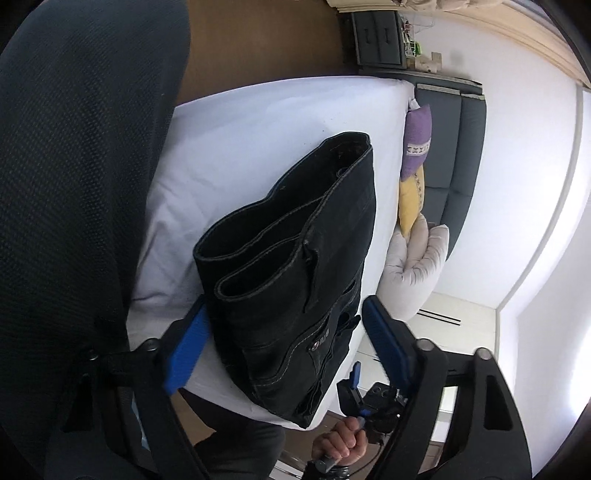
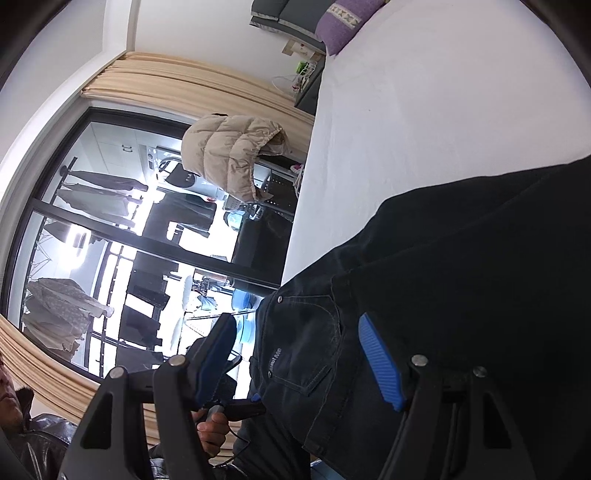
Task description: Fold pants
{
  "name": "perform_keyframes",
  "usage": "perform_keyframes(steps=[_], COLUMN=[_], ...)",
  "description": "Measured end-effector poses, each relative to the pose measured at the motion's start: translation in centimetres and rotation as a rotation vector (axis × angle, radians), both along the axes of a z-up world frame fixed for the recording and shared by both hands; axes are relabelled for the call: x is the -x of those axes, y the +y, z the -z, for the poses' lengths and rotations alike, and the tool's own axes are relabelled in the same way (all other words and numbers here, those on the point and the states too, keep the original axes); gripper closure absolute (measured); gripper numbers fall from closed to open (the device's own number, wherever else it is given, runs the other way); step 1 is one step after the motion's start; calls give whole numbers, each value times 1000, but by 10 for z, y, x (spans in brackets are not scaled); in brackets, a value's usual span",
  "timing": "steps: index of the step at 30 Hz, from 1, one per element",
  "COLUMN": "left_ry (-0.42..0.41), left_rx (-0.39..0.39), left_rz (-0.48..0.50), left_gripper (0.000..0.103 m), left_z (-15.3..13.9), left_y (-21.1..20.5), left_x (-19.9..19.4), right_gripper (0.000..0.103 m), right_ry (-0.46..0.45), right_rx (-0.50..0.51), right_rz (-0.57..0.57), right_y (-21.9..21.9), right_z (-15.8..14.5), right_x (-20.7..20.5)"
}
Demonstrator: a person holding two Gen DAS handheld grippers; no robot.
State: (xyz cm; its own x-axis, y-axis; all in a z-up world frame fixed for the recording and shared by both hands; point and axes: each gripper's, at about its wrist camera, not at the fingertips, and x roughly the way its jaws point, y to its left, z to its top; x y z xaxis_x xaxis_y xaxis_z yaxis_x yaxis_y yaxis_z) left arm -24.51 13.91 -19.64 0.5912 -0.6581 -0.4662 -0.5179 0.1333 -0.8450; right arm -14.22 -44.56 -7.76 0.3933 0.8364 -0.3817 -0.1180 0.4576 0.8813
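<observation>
Black pants (image 1: pixel 295 236) — white bedsheet (image 1: pixel 258 114); purple-yellow pillow (image 1: pixel 415 162) — patterned band.

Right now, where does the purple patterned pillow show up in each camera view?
Left wrist view: purple patterned pillow, right of centre, at the white bed's far edge.
Right wrist view: purple patterned pillow, top edge, right of centre.
Shared landmark: black folded denim pants lying on the bed.

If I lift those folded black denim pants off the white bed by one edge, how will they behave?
The folded black denim pants will probably droop and unfold: the layers lie loose, hems curling open. They look fairly heavy for their size, being thick stitched denim in several layers. On the white bed sheet they would likely drag rather than slide cleanly, since both surfaces are cloth.
</observation>
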Motion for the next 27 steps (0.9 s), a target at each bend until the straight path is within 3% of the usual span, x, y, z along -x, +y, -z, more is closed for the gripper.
perform_keyframes(steps=[5, 17, 19, 25, 27], left_ry=[68, -3, -52, -171, -218], left_rx=[69, 110, 73, -147, -181], left_rz=[-70, -117, -88, 0, 41], left_gripper=[59, 62, 62, 62, 61], left_z=[16, 5, -7, -47, -55], left_y=[8, 24, 25, 24, 20], left_x=[17, 35, 33, 20, 14], right_gripper=[30, 30, 30, 30, 30], right_ry=[7, 21, 23, 22, 26], right_rx=[1, 23, 26, 34, 35], right_rz=[1, -10, -11, -16, -17], right_y=[-2, -6, -7, -9, -9], right_z=[3, 4, 5, 5, 5], right_x=[-2, -6, -5, -5, -6])
